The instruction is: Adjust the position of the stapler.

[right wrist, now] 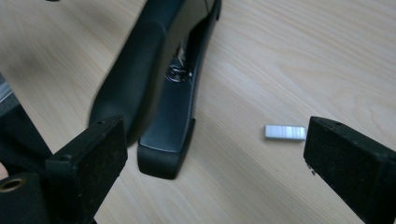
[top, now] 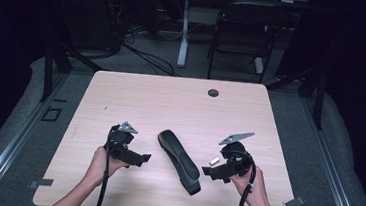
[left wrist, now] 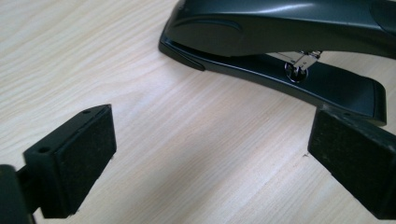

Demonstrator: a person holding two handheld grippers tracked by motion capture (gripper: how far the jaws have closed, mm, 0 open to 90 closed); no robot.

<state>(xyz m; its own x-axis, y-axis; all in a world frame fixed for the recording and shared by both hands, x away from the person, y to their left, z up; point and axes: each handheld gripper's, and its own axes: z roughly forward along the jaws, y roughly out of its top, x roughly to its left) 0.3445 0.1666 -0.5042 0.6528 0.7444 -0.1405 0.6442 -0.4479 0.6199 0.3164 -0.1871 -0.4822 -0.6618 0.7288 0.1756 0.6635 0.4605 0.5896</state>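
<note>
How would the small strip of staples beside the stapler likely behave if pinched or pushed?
The strip of staples looks light and lies flat, so it would probably slide, not roll. Thin and low on the table, it may be hard to pinch, and could snap apart.

Light wood-grain table [top: 136, 96], cable grommet hole [top: 213, 92] near its far edge. Grey carpet floor [top: 328, 146]. Far side: black folding chair [top: 241, 35] at right, white desk leg [top: 184, 33] centre, cables [top: 145, 54] across the floor. Surroundings dark, table lit from above.
</note>
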